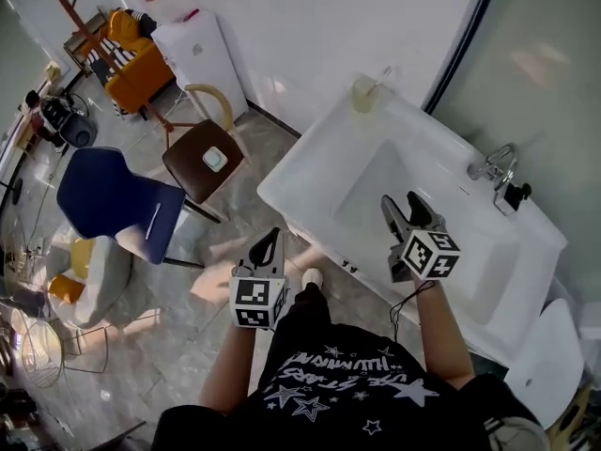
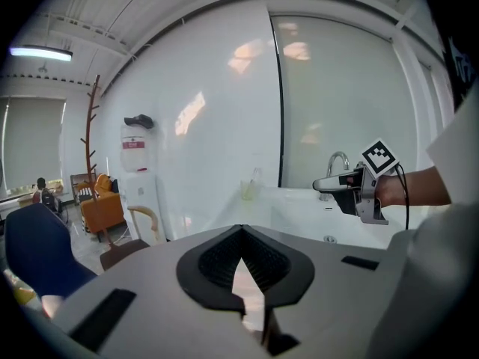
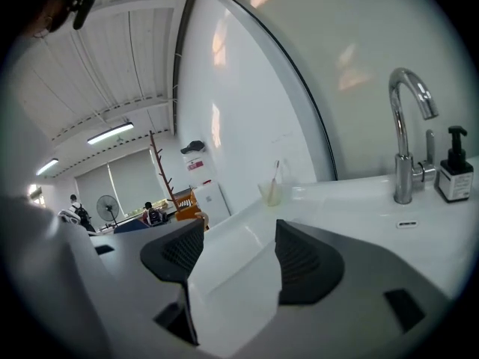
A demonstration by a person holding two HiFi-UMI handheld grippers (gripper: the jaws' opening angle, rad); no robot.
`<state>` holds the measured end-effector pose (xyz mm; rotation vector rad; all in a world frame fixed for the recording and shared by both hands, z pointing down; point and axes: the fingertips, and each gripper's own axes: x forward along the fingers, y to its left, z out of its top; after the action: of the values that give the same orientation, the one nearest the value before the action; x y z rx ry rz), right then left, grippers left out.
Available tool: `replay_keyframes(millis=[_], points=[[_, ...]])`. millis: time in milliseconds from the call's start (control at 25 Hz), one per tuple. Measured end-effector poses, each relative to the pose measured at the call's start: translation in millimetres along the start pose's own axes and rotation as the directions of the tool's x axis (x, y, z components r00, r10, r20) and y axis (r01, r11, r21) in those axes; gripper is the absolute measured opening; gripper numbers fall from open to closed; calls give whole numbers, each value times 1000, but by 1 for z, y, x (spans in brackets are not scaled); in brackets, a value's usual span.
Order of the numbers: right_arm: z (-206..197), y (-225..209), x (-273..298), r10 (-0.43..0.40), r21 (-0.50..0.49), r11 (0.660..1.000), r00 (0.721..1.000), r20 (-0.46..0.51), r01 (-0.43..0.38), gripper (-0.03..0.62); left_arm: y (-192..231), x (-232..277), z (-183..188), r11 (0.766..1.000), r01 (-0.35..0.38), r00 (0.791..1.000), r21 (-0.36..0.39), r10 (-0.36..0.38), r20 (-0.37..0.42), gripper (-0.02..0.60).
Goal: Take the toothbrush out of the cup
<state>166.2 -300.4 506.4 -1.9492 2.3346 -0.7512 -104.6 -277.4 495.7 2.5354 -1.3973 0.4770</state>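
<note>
Sink [image 1: 310,163] corner holds translucent cup [image 3: 270,193], toothbrush [image 3: 275,172] leaning; left gripper [image 1: 272,237] clenched, right gripper [image 1: 401,201] released.

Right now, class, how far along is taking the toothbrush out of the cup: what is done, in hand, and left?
Done: nothing; the toothbrush stands in the cup at the far corner of the sink. In hand: the right gripper hovers over the sink, jaws apart and empty; the left gripper, jaws together, hangs outside the sink's edge. Left: reach the cup, grip the toothbrush, lift it out.
</note>
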Motion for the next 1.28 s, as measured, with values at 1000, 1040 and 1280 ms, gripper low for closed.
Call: replay_keyframes(millis=[1000, 1040, 1280], points=[[140, -96, 223, -102, 180, 979, 994, 38, 93, 295, 86, 230, 83, 979, 195, 981, 65, -194, -20, 15], [141, -100, 229, -102, 176, 980, 994, 34, 95, 295, 84, 234, 84, 978, 199, 980, 67, -198, -23, 15], [146, -113, 267, -79, 190, 979, 997, -3, 79, 294, 77, 248, 90, 975, 209, 978, 73, -206, -40, 15]])
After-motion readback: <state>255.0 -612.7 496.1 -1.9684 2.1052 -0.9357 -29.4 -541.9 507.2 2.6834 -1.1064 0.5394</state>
